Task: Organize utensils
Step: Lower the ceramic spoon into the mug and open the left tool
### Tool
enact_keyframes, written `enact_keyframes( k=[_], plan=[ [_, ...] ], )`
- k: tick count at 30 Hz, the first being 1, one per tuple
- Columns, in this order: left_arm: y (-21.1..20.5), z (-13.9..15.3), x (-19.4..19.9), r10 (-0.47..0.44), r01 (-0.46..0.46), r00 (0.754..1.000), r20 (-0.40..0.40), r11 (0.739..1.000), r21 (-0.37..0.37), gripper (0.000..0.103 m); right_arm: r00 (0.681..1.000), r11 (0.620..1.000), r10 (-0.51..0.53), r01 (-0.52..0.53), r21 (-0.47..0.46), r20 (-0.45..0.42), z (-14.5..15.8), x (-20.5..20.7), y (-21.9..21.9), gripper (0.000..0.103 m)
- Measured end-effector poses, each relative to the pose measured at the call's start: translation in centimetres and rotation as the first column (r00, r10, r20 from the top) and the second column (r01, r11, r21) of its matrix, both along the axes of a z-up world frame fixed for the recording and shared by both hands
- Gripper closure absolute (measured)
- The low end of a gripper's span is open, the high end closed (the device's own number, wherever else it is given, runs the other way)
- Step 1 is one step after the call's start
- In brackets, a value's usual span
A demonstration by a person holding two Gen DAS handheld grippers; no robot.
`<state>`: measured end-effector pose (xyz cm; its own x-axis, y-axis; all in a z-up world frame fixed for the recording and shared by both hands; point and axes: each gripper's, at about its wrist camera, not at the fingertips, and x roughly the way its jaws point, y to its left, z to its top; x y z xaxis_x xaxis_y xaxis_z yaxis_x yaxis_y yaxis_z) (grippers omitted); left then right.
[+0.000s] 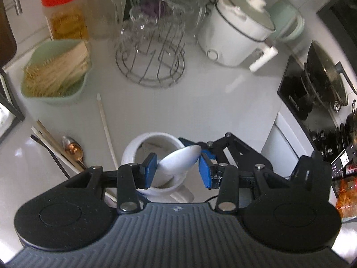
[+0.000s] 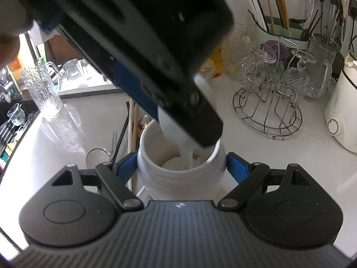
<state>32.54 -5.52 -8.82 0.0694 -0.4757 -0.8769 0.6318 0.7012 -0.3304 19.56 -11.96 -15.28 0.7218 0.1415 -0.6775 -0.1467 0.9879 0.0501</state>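
My left gripper [image 1: 178,169] is shut on a white ceramic spoon [image 1: 180,158], its blue pads pressing on the bowl from both sides. The spoon hangs tilted over the mouth of a white jar [image 1: 133,149]. In the right wrist view my right gripper [image 2: 181,167] is shut on this jar [image 2: 178,178], one blue pad on each side of it. There the left gripper [image 2: 176,120] comes down from the upper left and the spoon [image 2: 171,129] has its handle end inside the jar. The right gripper's fingers [image 1: 225,147] show behind the jar.
Chopsticks [image 1: 51,143], a copper spoon [image 1: 71,147] and a white chopstick [image 1: 107,129] lie left of the jar, with a fork and ladle [image 2: 98,156]. Further back stand a green tub of sticks [image 1: 55,73], a wire glass rack [image 1: 151,62], a white cooker [image 1: 236,33] and a stove [image 1: 294,93].
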Motion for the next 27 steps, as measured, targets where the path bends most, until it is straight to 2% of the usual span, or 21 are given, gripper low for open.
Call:
enact_keyframes(
  k=[8, 18, 27],
  plan=[
    [-1.1, -1.0, 0.3, -0.022, 0.024, 0.999, -0.034, 0.998, 0.053, 0.057, 1.0, 1.0, 0.007, -0.007, 0.006, 0.014, -0.1, -0.5, 0.0, 0.014],
    [-0.9, -1.6, 0.6, 0.005, -0.002, 0.999, -0.04, 0.997, 0.076, 0.057, 1.0, 1.0, 0.016, -0.016, 0.007, 0.02, 0.1, -0.7, -0.3, 0.014],
    [-0.3, 0.2, 0.3, 0.035, -0.036, 0.999, 0.025, 0.998, 0.05, 0.055, 1.0, 1.0, 0.018, -0.018, 0.004, 0.021, 0.0, -0.8, -0.2, 0.014]
  ],
)
